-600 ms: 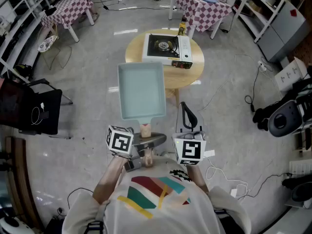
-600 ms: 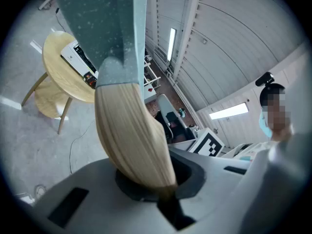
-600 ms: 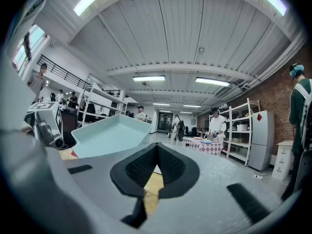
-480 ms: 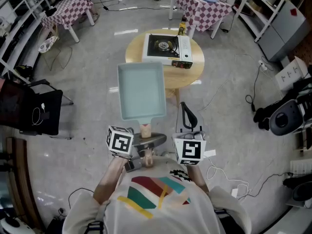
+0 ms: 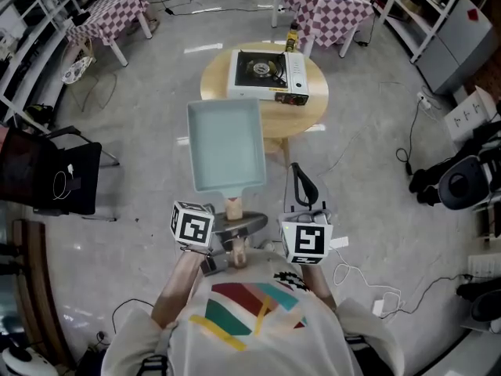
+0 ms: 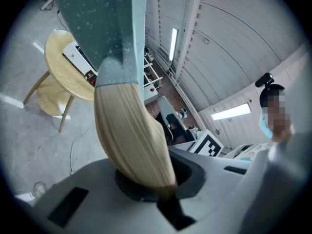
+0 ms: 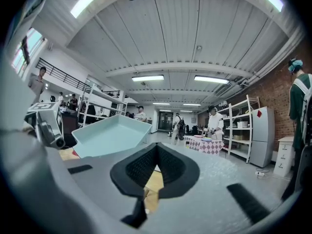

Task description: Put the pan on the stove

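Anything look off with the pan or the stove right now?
Nothing stands out. The left gripper is shut on the wooden handle of the pan, which looks intact and empty. The stove sits flat on the round table, its burner bare.

The head view is looking steeply down from above; both gripper views are looking level, close along their jaws, all sharing the pan.

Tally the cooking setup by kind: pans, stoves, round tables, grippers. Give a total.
pan: 1
stove: 1
round table: 1
grippers: 2 (left gripper, right gripper)
Total: 5
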